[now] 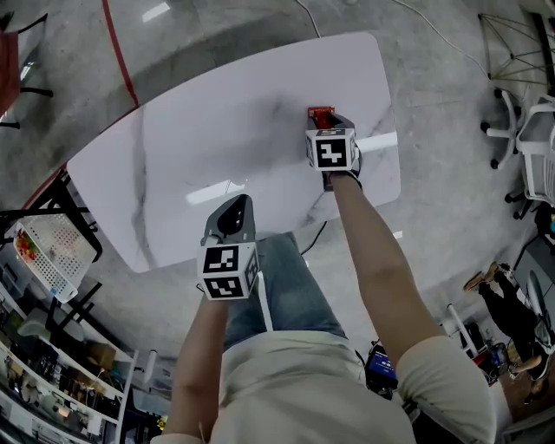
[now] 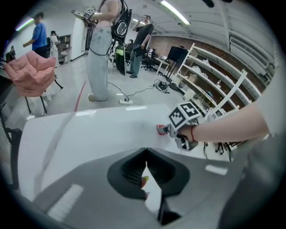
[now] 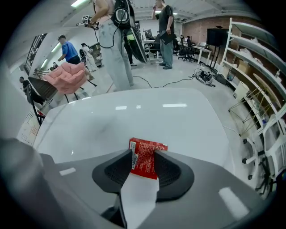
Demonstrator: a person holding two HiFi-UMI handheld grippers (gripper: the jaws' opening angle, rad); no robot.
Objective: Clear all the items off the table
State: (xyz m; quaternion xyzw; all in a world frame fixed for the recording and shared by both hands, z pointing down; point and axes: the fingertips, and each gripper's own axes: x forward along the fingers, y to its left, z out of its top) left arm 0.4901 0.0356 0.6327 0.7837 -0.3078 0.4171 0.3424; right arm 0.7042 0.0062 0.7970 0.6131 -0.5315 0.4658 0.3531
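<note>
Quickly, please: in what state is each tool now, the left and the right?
Left tool: closed, apparently empty.
Right tool: closed on the red packet.

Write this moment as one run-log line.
right gripper: shut on red packet | left gripper: shut, above table near edge

The table [image 1: 173,147] is glossy white marble-look with faint grey veins, and the packet [image 3: 145,157] is bright red with tiny white print and a white barcode strip. Left gripper [image 2: 146,154] and right gripper [image 3: 143,162] are both plain grey with ribbed black pads [image 3: 114,172], plus white marker cubes [image 1: 330,150] with black square patterns. Also blue jeans [image 1: 286,295], a cream shirt [image 1: 303,390], grey concrete floor [image 1: 217,26] with a red line [image 1: 120,56], and a pink chair [image 3: 67,76].
</note>
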